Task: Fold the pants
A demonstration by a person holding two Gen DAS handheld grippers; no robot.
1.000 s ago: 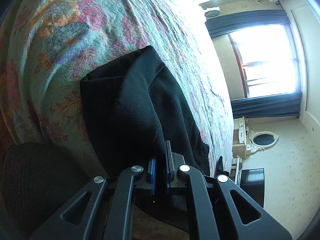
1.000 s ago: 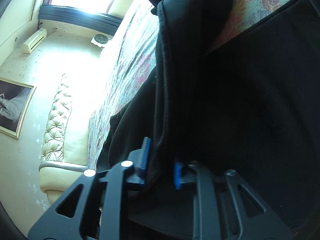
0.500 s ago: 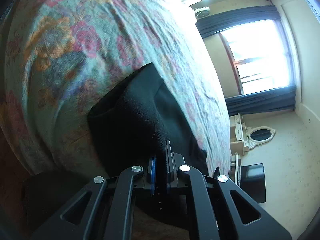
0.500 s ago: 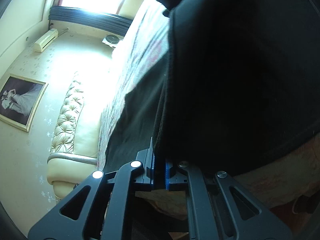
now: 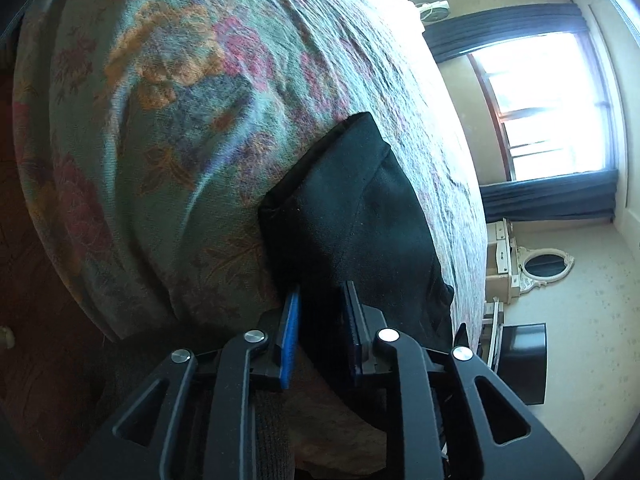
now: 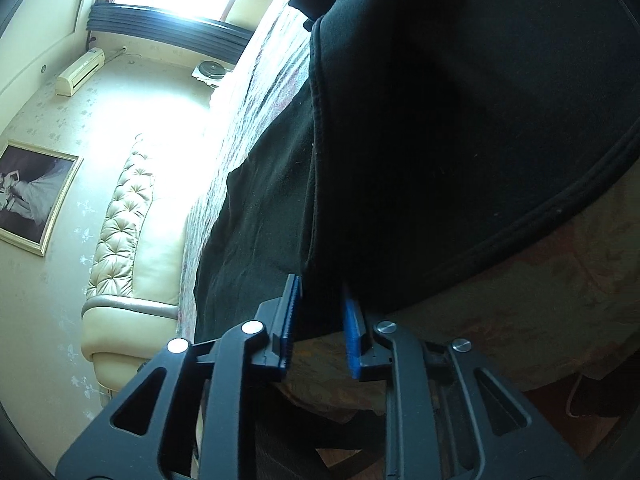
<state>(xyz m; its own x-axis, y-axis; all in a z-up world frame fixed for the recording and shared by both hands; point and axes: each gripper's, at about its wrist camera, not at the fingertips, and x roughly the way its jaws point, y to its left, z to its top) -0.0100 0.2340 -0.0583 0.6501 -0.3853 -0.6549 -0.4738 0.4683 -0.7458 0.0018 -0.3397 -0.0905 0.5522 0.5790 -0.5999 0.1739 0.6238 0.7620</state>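
Between the blue pads: black cloth of the pants [image 5: 352,216] runs into the gap of both tongs, at the near edge of the bed.
Left gripper [image 5: 320,308]: jaws opening; the pads stand apart with the dark fabric between them, and I cannot tell for certain whether either pad touches it; it reads as a release, not a grip.
Right gripper [image 6: 320,300]: jaws opening likewise; a thick stitched edge of the pants [image 6: 440,140] passes between the pads, loose in the gap as far as I can see.
Pants, left view: a compact dark bundle with a squared corner lies on the floral bedspread [image 5: 160,120], its near end hanging toward the bed's edge.
Pants, right view: several layers lie stacked, one seamed edge on top of a flatter layer beneath, and a curved hem runs off to the right.
Done, by my judgement: at least one fold is laid, since layers overlap and the bundle is short.
Left, by my judgement: withdrawing both tongs, then perhaps smoothing or one more fold; the full outline is hidden, so I cannot say whether it is finished.
Room beyond: a window [image 5: 552,104] and a tufted headboard [image 6: 124,216], well apart from the work.
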